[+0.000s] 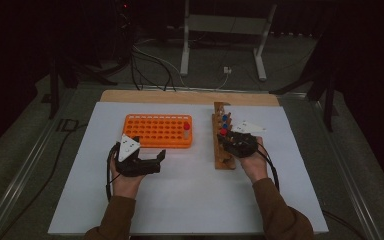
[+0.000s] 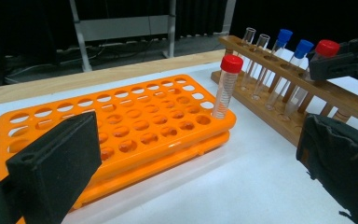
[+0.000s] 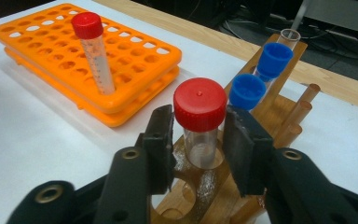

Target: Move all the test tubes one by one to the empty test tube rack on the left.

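Jaws of the right gripper [image 3: 199,140] are flanking the red-capped test tube [image 3: 200,123] just under its cap, one pad on each side — I cannot tell whether they are pressing yet. That tube is standing upright in the wooden rack [image 1: 223,145] near the worktop's right side, long axis vertical, so any lift is going straight up. Two blue-capped tubes [image 3: 260,74] are crowding just behind it in the same row. The orange rack [image 1: 158,130] is lying toward the worktop's far middle, holding one red-capped tube [image 2: 226,86] at its right end. The left gripper [image 1: 147,162] is waiting open and empty — well apart from the wooden rack.
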`<state>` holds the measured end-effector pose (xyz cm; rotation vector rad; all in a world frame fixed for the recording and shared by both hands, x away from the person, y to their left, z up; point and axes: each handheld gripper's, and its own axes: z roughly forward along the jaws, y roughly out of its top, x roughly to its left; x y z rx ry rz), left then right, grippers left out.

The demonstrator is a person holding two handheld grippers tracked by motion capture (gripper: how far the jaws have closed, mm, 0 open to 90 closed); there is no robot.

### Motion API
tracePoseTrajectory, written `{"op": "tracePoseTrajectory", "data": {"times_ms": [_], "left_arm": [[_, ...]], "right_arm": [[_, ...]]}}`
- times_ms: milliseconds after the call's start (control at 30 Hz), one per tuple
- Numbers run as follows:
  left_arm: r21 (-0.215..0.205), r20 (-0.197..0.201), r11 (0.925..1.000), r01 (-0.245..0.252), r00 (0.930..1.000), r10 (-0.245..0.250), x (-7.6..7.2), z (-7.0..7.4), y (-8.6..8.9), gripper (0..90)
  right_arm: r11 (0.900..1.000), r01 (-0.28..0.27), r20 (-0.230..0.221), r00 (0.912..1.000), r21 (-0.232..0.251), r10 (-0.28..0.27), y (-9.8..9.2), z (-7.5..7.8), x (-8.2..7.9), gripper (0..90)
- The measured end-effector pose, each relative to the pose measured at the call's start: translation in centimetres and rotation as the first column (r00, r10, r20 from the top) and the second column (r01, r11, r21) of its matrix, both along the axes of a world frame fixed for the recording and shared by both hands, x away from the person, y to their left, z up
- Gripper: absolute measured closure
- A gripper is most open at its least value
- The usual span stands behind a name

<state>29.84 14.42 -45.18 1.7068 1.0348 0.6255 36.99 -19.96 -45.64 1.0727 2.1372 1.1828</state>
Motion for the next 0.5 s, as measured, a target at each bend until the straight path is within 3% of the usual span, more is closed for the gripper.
{"op": "tracePoseTrajectory", "data": {"times_ms": [500], "left_arm": [[0.011,-0.006,0.9999,0.004,1.0,-0.004,0.01,-0.24,-0.35,0.4]], "right_arm": [[1.0,0.011,0.032,0.9994,0.013,-0.012,-0.28,0.89,-0.28,74.0]]}}
